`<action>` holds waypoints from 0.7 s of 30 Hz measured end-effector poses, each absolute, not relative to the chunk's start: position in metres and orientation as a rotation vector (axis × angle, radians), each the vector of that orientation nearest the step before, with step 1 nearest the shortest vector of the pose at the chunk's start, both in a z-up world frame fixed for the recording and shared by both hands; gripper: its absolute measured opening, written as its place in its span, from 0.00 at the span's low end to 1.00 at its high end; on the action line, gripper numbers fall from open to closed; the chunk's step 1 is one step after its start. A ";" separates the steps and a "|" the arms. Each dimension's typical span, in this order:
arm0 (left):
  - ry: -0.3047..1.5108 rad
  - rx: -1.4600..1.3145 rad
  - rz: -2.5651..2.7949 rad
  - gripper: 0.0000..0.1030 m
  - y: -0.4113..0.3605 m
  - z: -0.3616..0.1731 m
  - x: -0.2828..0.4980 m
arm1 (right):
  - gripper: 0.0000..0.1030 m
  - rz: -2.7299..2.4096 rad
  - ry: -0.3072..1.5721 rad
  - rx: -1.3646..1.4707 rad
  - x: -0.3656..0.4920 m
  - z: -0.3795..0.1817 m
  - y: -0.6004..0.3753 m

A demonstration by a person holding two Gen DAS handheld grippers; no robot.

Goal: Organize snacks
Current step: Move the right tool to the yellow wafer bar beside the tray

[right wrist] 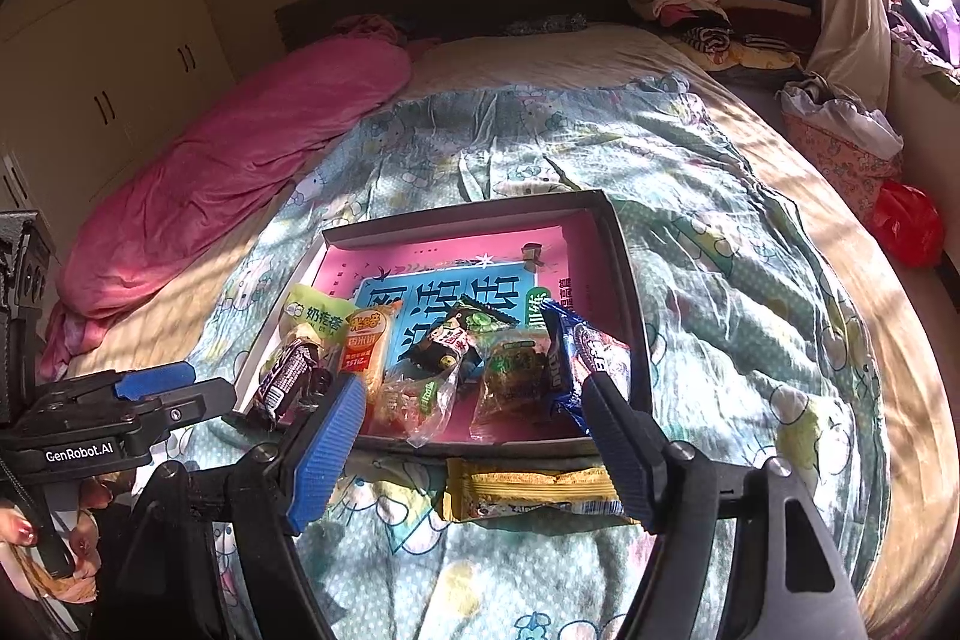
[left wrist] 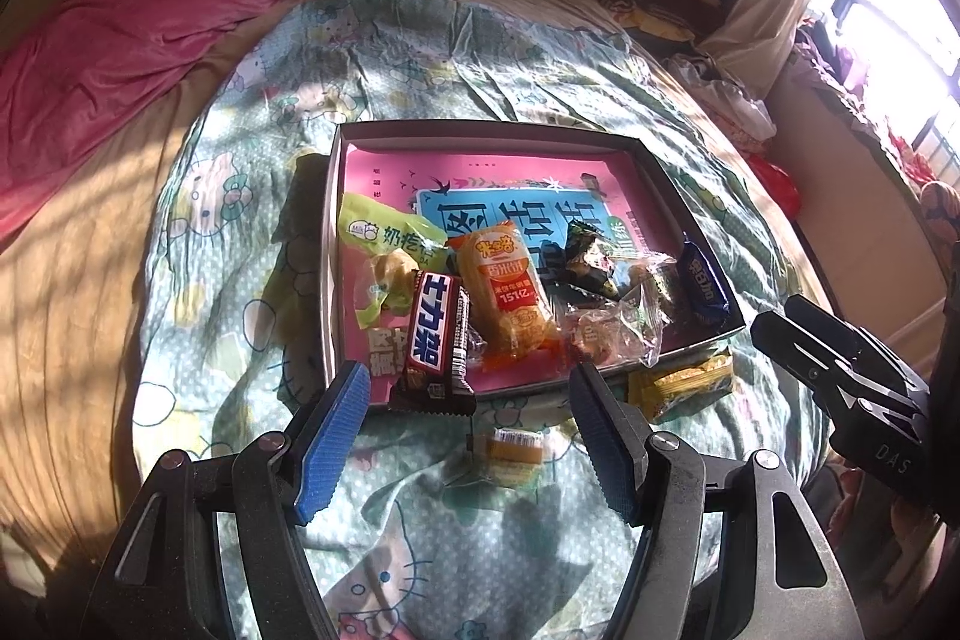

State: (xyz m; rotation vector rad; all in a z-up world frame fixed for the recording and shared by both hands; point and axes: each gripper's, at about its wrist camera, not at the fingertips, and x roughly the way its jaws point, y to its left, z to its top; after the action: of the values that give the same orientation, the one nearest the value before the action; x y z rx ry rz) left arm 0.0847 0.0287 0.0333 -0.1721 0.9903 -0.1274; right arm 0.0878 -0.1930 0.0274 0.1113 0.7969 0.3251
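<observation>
Right tongs (right wrist: pixel 474 451) wide, opening, nothing gripped; yellow packet (right wrist: pixel 531 496) on bed at their 6 o'clock, just outside box (right wrist: pixel 630 280). Left tongs (left wrist: pixel 468 436) wide, empty (small orange candy (left wrist: pixel 516 445) beneath). Judgement: drop low, pinch across packet's short width.

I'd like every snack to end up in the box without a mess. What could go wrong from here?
1. The chocolate bar hangs over the box's near rim and could slide out.
2. The yellow packet and a small orange sweet lie outside on the rumpled bedspread; a pinch might catch fabric.
3. The right gripper and left gripper hover close together and could collide.
</observation>
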 end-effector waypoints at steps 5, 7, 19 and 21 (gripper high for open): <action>1.001 -0.168 -0.132 0.68 0.026 0.030 0.080 | 0.73 0.328 0.812 0.106 0.082 0.022 -0.194; 1.004 -0.166 -0.134 0.68 0.025 0.029 0.078 | 0.73 0.330 0.821 0.109 0.080 0.019 -0.195; 1.061 -0.138 -0.145 0.68 0.013 0.007 0.069 | 0.73 0.335 0.910 0.177 0.071 -0.009 -0.209; 1.071 -0.132 -0.147 0.68 0.011 0.003 0.069 | 0.73 0.336 0.928 0.195 0.071 -0.014 -0.210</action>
State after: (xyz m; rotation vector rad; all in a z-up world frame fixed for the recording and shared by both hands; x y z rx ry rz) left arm 0.0689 0.0112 0.0028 -0.1317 1.0712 -0.1468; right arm 0.0706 -0.2105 -0.0141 0.1951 0.9277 0.3356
